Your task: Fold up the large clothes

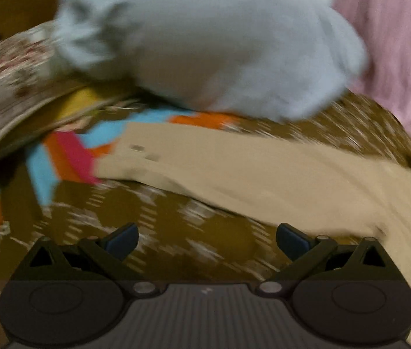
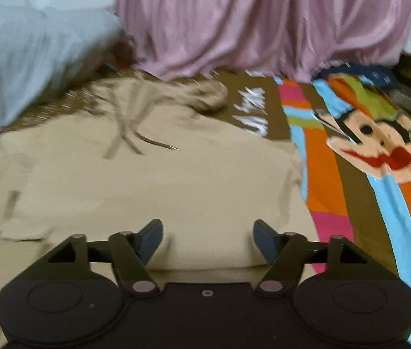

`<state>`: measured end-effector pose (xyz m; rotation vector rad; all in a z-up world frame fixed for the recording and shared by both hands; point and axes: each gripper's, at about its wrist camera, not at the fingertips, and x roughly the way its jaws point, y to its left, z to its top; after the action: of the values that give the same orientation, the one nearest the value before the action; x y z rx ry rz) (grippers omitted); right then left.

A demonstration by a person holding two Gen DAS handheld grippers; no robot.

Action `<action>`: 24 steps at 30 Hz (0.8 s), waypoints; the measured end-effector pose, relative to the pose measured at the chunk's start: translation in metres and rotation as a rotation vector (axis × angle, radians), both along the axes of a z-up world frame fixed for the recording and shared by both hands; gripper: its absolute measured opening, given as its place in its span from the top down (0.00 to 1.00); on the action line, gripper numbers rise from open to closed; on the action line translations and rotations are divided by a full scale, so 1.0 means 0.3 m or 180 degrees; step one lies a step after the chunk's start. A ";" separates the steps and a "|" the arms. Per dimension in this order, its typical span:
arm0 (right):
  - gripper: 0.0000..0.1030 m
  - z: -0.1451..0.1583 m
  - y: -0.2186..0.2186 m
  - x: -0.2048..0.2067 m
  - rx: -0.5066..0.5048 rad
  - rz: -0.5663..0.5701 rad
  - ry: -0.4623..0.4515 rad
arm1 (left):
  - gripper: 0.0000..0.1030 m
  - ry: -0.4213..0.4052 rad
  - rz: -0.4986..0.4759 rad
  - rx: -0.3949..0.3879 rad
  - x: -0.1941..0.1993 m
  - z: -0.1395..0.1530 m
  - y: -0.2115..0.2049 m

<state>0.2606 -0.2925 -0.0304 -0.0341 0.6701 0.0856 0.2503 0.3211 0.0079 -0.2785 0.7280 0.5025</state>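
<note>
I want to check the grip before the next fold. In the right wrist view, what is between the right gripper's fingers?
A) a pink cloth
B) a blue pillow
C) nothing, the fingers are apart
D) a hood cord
C: the right gripper stands open above the beige hoodie, its pads pressing on nothing.

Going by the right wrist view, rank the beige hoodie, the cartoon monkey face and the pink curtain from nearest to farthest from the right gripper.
1. Beige hoodie: directly under and ahead of the open right gripper.
2. Cartoon monkey face: farther out, to the right, on the striped blanket.
3. Pink curtain: at the back, hanging behind the bed.
</note>
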 end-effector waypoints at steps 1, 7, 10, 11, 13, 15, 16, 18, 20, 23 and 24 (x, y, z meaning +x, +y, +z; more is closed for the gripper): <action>0.20 0.017 0.012 -0.041 0.0034 0.0066 -0.0049 | 0.01 -0.0038 0.0110 -0.0051 0.002 -0.003 0.065; 0.04 0.074 0.121 -0.301 0.0191 0.0455 -0.0199 | 0.01 -0.0256 0.0725 -0.0741 0.042 -0.052 0.355; 0.04 0.062 0.164 -0.398 0.0251 0.0496 -0.0173 | 0.05 -0.0349 0.0943 -0.0936 0.085 -0.077 0.426; 0.04 0.055 0.174 -0.424 0.0288 0.0485 -0.0147 | 0.07 -0.0359 0.1005 -0.1002 0.100 -0.087 0.446; 0.04 0.039 0.186 -0.469 0.0332 0.0455 -0.0092 | 0.12 -0.0367 0.1154 -0.1114 0.118 -0.106 0.479; 0.04 0.025 0.199 -0.505 0.0321 0.0446 -0.0067 | 0.26 -0.0395 0.1300 -0.1248 0.126 -0.124 0.504; 0.04 0.020 0.204 -0.517 0.0298 0.0459 -0.0063 | 0.31 -0.0413 0.1361 -0.1308 0.127 -0.133 0.515; 0.04 0.010 0.212 -0.535 0.0249 0.0475 -0.0053 | 0.46 -0.0385 0.1531 -0.1409 0.123 -0.152 0.530; 0.04 0.001 0.211 -0.543 0.0261 0.0476 -0.0042 | 0.67 -0.0372 0.1687 -0.1413 0.116 -0.162 0.538; 0.04 -0.003 0.205 -0.541 0.0320 0.0445 -0.0026 | 0.98 -0.0436 0.1610 -0.1366 0.112 -0.159 0.541; 0.04 -0.003 0.200 -0.542 0.0340 0.0435 -0.0030 | 0.99 -0.0446 0.1584 -0.1317 0.111 -0.150 0.533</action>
<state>0.0981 -0.2325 -0.0313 0.0225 0.6526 0.2526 0.2837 0.4810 -0.0372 -0.8874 0.6191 0.7924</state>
